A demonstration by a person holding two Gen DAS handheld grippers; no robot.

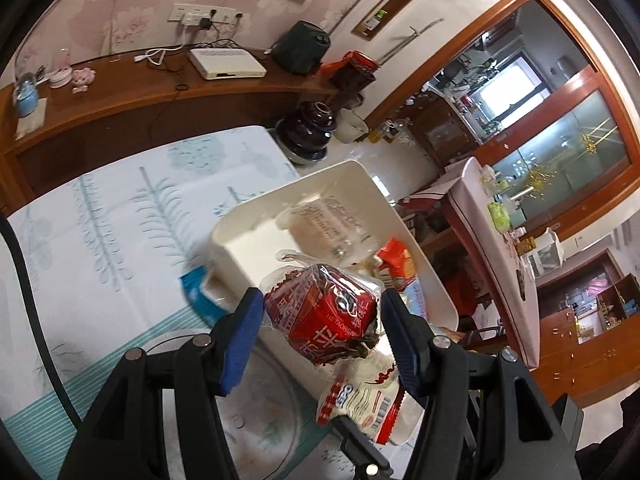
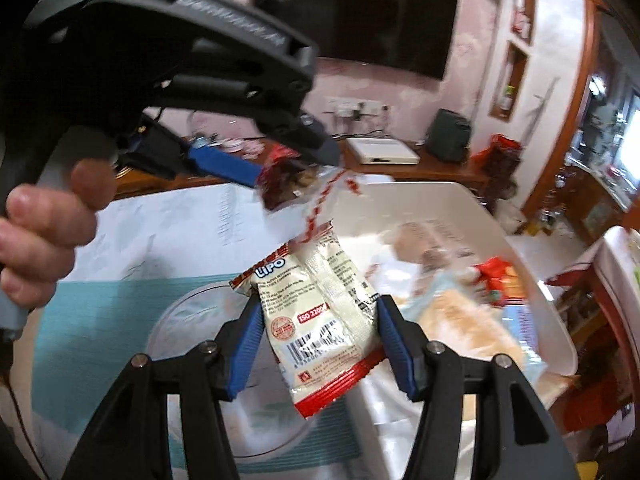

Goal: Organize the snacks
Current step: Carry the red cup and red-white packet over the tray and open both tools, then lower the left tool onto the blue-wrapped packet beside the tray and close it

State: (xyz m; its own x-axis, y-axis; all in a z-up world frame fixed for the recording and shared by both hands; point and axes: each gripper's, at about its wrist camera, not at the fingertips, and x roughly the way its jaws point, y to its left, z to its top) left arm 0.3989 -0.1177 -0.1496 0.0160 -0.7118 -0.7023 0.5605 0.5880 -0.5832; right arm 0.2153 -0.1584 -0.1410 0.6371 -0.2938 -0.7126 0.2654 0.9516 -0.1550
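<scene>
My left gripper [image 1: 322,312] is shut on a red snack packet [image 1: 328,314] with clear crinkled ends, held above the near side of a white tray [image 1: 256,248]. The tray holds several packets, among them a clear-wrapped one [image 1: 328,228] and an orange-red one [image 1: 396,260]. My right gripper [image 2: 318,326] is shut on a cream Lipo packet [image 2: 320,316] with a red edge and a barcode. That cream packet [image 1: 360,404] also shows low in the left wrist view. In the right wrist view the left gripper [image 2: 280,172] hangs at upper left with the red packet [image 2: 284,180], a hand [image 2: 44,224] on its handle.
A glass turntable [image 2: 188,320] lies on the leaf-print tablecloth [image 1: 100,216] under both grippers. A blue packet [image 1: 200,292] sits against the tray's left wall. Behind stand a wooden sideboard [image 1: 120,96], a dark pot [image 1: 310,128] and a second table [image 1: 492,240] at right.
</scene>
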